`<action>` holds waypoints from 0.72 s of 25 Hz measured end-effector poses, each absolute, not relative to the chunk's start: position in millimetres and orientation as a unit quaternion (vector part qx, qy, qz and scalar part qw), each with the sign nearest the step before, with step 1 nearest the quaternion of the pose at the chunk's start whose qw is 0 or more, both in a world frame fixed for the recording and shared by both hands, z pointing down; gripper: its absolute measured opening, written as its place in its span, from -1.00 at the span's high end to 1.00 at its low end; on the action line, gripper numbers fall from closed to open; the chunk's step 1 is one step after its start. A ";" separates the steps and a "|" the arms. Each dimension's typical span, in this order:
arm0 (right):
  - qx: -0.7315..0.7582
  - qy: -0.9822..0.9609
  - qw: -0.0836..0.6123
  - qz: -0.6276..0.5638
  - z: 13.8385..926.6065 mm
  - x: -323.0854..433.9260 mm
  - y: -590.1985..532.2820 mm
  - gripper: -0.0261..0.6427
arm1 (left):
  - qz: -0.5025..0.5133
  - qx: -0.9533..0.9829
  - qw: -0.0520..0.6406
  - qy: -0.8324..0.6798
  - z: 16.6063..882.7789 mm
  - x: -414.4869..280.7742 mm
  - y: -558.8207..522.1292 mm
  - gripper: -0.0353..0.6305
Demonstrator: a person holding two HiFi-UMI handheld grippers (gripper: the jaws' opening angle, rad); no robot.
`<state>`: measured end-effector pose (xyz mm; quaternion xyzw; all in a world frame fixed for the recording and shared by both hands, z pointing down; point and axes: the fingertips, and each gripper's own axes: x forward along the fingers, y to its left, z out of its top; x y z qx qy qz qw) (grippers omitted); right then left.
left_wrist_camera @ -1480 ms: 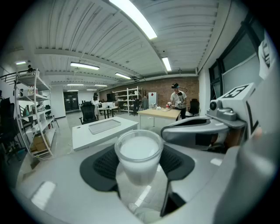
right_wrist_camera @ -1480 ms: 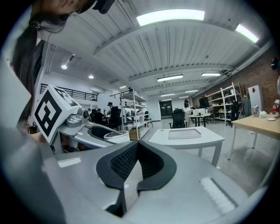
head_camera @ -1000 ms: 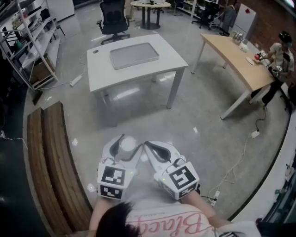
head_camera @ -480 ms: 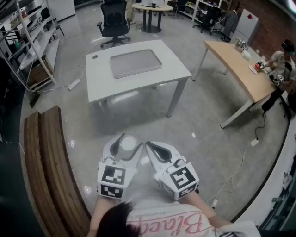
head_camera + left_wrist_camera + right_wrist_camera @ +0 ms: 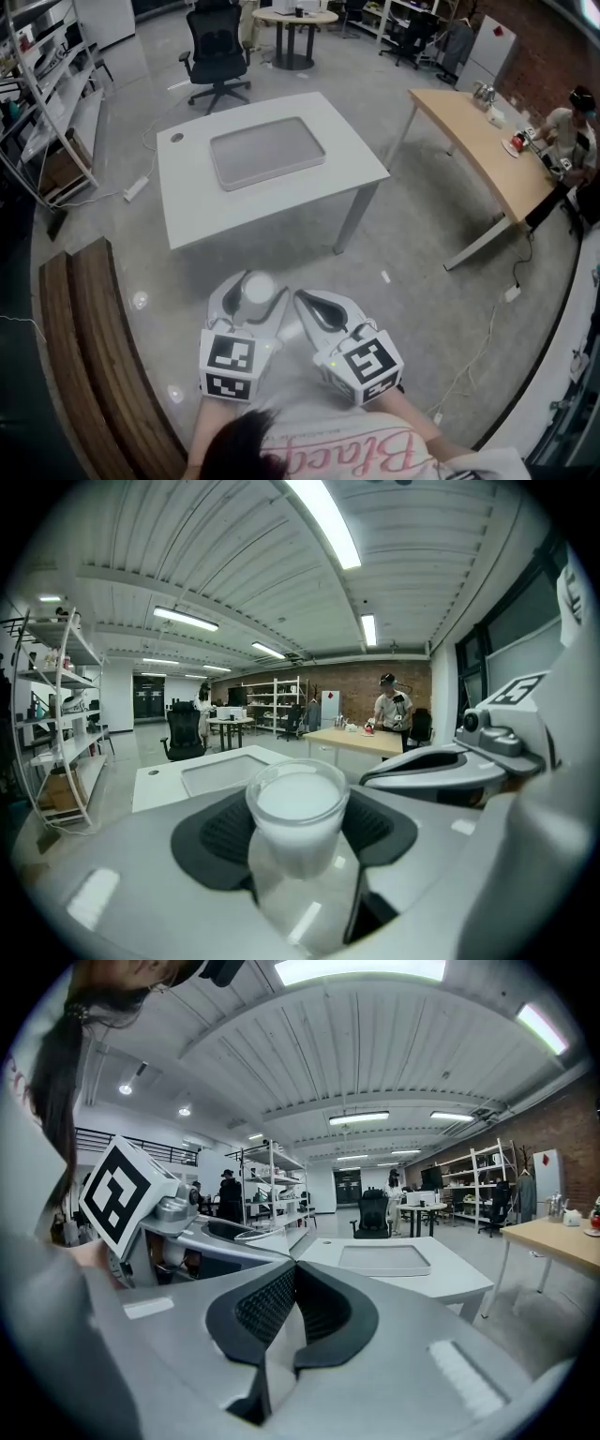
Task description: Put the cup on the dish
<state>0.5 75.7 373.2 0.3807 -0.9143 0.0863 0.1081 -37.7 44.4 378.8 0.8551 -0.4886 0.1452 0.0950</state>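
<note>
The left gripper (image 5: 249, 302) pinched a translucent white cup (image 5: 260, 289) between its dark pads, its jaws spread wide around the cup's body. The left gripper view showed the cup upright, its round rim facing the camera. Just beside it, the right gripper (image 5: 292, 1302) had its jaws pressed together with nothing between them. Both grippers were held low and close to the person's chest, above the glossy grey floor (image 5: 412, 244) and well apart from the white table (image 5: 187, 202). The dish (image 5: 267, 152), a shallow grey rectangular tray, lay on the far half of that table with nothing on it, so the cup was not yet on it. Compared with a second earlier, the grippers and cup sat at the same place in the head view and the grip looked unchanged. The table and dish, however, had slid lower and leftward in that view and looked larger and nearer. The black office chair (image 5: 217, 52) behind the table had also drifted left. The wooden bench (image 5: 94, 356) at the left had dropped lower in the view. At the right, a person (image 5: 570, 127) remained at the far end of the long wooden desk (image 5: 487, 141).
</note>
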 end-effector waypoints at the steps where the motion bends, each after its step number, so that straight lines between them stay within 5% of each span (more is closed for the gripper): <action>1: 0.382 -0.914 0.110 0.087 372.9 -1.4 68.2 0.92 | 0.144 0.856 0.094 -0.487 377.8 -38.7 36.7 0.09; 18: 0.446 -0.880 0.110 0.117 386.3 -3.6 -29.9 0.92 | 0.140 0.871 0.094 -0.462 391.5 -63.0 -47.2 0.09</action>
